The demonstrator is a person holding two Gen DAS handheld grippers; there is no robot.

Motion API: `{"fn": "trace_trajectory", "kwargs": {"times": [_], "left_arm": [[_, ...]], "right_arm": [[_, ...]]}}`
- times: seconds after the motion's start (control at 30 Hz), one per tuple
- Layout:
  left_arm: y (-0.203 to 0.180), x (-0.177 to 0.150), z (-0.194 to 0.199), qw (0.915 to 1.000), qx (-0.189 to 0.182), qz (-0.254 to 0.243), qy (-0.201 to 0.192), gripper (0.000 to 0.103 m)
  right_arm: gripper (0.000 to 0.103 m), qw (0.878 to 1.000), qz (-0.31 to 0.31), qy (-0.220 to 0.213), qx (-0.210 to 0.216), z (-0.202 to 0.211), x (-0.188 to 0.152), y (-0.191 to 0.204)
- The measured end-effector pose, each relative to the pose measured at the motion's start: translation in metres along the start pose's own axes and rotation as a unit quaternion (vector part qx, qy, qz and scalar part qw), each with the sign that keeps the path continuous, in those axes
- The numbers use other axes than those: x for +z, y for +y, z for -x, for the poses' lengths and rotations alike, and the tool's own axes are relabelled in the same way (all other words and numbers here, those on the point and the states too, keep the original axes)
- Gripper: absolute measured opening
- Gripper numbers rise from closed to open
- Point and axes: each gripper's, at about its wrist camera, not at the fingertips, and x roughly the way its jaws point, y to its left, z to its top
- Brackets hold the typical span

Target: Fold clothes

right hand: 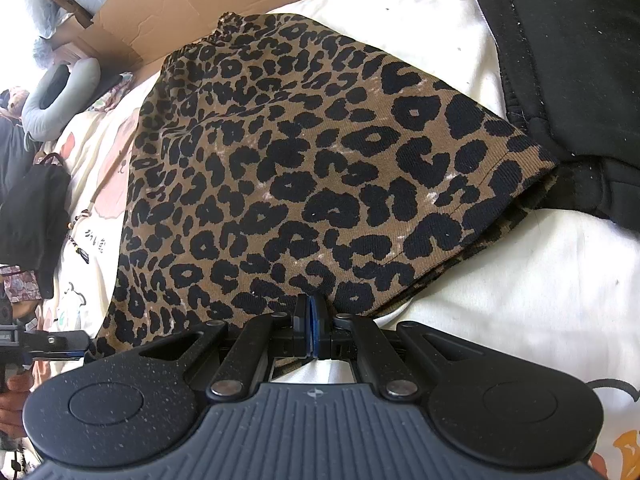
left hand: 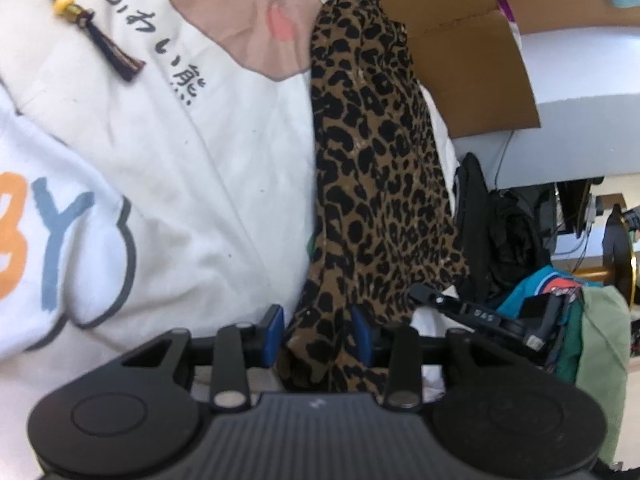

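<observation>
A leopard-print garment lies folded on a white printed bedcover. My right gripper is shut on its near edge, and the cloth runs in between the blue pads. In the left wrist view the same leopard-print garment stretches away in a bunched strip. My left gripper is shut on a thick bunch of it, which fills the gap between the blue pads. The right gripper's finger shows just beyond that strip, on its right. The left gripper's finger shows at the cloth's left corner.
A black garment lies right of the leopard cloth. Flattened cardboard stands behind the bed. A tasselled cord rests on the white cover. A pile of coloured clothes and a grey neck pillow sit off the bed's edges.
</observation>
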Motion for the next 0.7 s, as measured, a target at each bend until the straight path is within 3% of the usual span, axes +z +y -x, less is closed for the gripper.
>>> {"fn": "trace_trajectory", "kwargs": {"times": [0.13,0.43,0.7], "left_arm": [[0.004,0.001,-0.009,0.9999,-0.006,-0.004,0.014,0.039],[0.019,-0.018,-0.009,0.9951,-0.058,0.065,0.047,0.039],[0.014,-0.033,-0.024,0.9909,-0.078,0.089,0.064,0.039]], "right_arm": [[0.004,1.000,0.002,0.001,0.000,0.000,0.000,0.000],[0.004,1.000,0.001,0.002,0.004,0.000,0.001,-0.001],[0.004,1.000,0.000,0.002,0.005,0.000,0.001,-0.002]]}}
